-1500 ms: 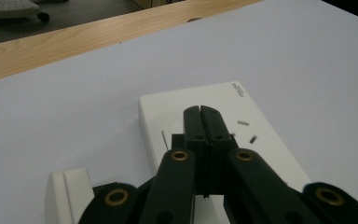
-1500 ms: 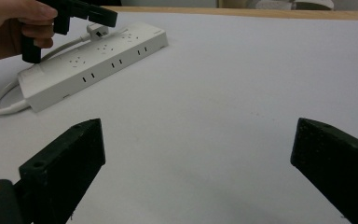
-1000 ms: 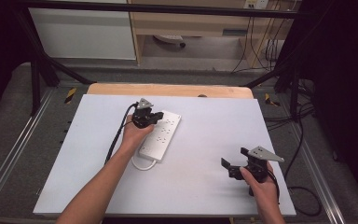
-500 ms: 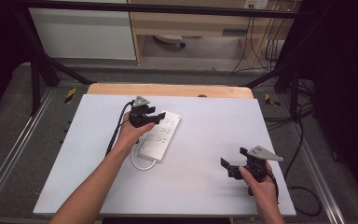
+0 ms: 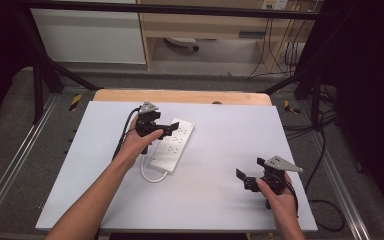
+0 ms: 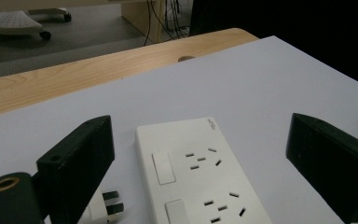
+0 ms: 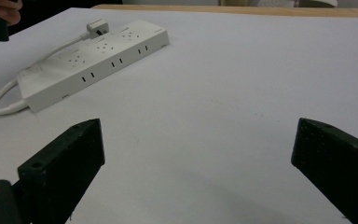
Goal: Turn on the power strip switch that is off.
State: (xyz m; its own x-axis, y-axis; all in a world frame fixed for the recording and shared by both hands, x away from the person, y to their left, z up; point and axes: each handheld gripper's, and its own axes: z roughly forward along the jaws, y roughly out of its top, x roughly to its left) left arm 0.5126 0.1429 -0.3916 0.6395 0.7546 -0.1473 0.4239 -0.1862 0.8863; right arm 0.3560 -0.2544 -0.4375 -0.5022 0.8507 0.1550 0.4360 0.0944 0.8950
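A white power strip (image 5: 173,144) lies flat on the white table top (image 5: 230,130), left of centre, and its cord (image 5: 151,175) loops round its near end. My left gripper (image 5: 168,130) hovers just above the strip's far end. Its jaws have just been opening and now stand open, pressing on nothing. In the left gripper view the strip (image 6: 196,177) lies below the left gripper (image 6: 200,172), and the white plug (image 6: 103,206) rests on the table by one jaw. My right gripper (image 5: 245,179) stands open near the front right. The right gripper view shows the strip (image 7: 93,56) and plug (image 7: 95,27) far off.
A wooden strip (image 5: 180,96) borders the table's far edge. Metal frame rails (image 5: 10,165) run along both sides, and black cables (image 5: 325,150) trail on the floor at the right. A cabinet (image 5: 90,35) and shelf stand behind the table.
My left gripper has lifted slightly off the strip's far end and its jaws have gone from shut to open. The right hand has stayed where it was.
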